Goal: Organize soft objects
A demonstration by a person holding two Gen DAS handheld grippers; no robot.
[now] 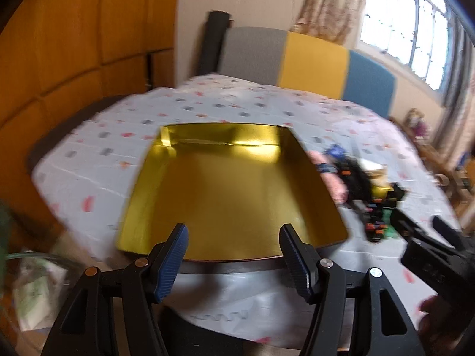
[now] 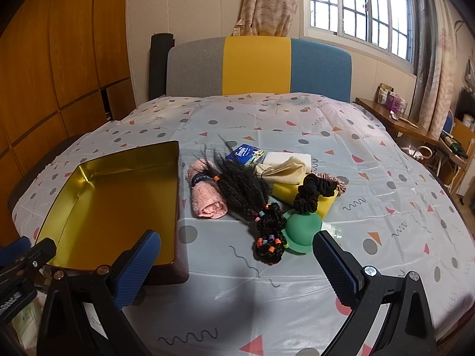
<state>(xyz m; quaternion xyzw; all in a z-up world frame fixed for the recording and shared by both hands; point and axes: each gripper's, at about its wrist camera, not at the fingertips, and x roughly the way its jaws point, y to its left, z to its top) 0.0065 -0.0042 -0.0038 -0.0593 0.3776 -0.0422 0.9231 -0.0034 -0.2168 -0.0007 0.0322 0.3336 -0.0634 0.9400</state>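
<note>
An empty gold tin [image 2: 112, 207] lies open on the left of the patterned tablecloth [image 2: 297, 296]. Right of it sits a pile: a rolled pink towel [image 2: 204, 201], a black hairpiece with coloured bands [image 2: 246, 190], a black scrunchie [image 2: 311, 195], a yellow sponge [image 2: 323, 204], a beige cloth [image 2: 285, 169], a blue tissue pack [image 2: 245, 152] and a green dome [image 2: 299, 231]. My right gripper [image 2: 234, 243] is open and empty, just short of the pile. My left gripper [image 1: 234, 246] is open and empty at the near rim of the tin [image 1: 231, 184]. The left wrist view is blurred.
A chair with a grey, yellow and blue back [image 2: 258, 65] stands behind the table. Wooden cupboards [image 2: 59, 59] fill the left side, and a cluttered side table [image 2: 394, 118] stands at the right under the window. A clear plastic bag [image 1: 35, 281] hangs off the table's near left.
</note>
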